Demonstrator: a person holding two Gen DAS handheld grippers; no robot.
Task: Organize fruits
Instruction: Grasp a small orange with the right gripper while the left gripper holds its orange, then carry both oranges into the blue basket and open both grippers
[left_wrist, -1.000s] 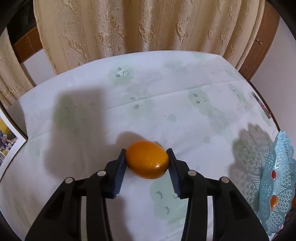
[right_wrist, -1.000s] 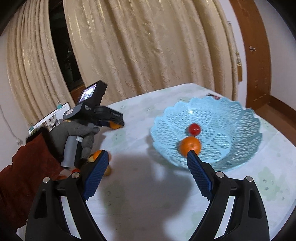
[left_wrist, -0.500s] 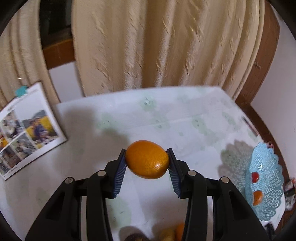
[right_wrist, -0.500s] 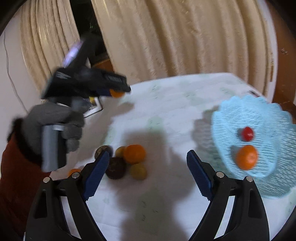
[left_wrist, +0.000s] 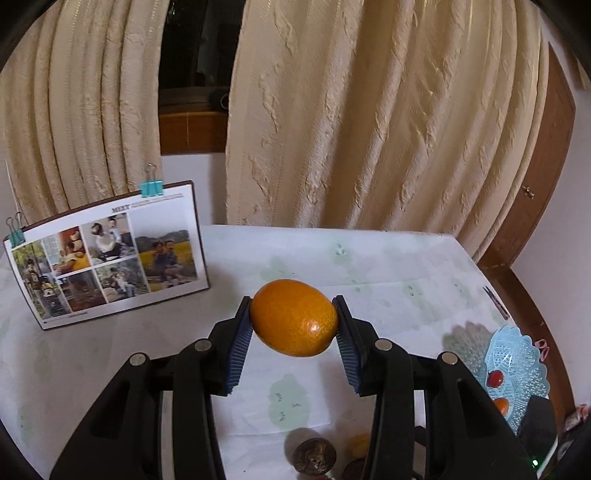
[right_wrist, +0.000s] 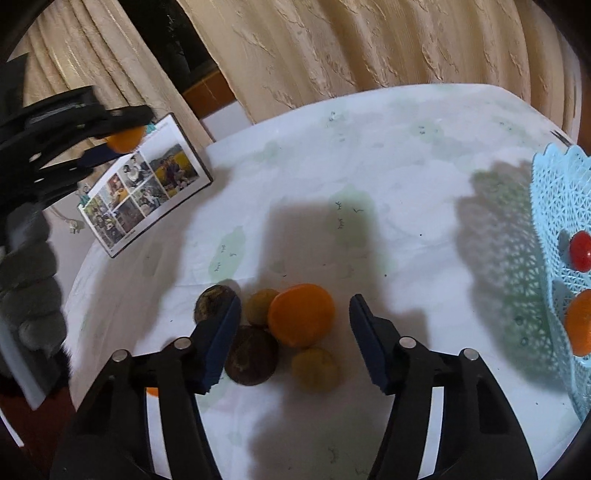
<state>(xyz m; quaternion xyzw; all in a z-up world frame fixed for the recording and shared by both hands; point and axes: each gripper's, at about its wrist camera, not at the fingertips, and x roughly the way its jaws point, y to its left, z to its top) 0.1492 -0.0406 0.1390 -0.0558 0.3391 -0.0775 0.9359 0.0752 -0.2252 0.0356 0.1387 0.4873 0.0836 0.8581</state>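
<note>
- L gripper: clamped on an oval orange fruit, blue ribbed pads pressing its two ends, fruit sits right at the tips, clear of the tablecloth.
- Ahead-left of L fingers: photo board standing tilted w/ teal binder clips on its top edge. Ahead-right, far edge of view: blue lattice basket w/ a red fruit and an orange one inside.
- Below L fingers: dark round fruit plus a small yellow one, partly hidden by the right finger.
- R gripper: wide open, nothing between pads, touching nothing as far as I can tell.
- Fruit pile on the cloth sits in the gap betw R fingers: big orange nearest the middle, yellowish fruit just left of it and touching, brown fruit by the left pad, another dark one beyond the left fingertip, yellow-green fruit closer to the gripper body.
- Basket in R view: well right of right finger, red fruit and orange fruit inside.
- L gripper also seen upper-left in R view, held by gray-gloved hand, orange in its tips.
</note>
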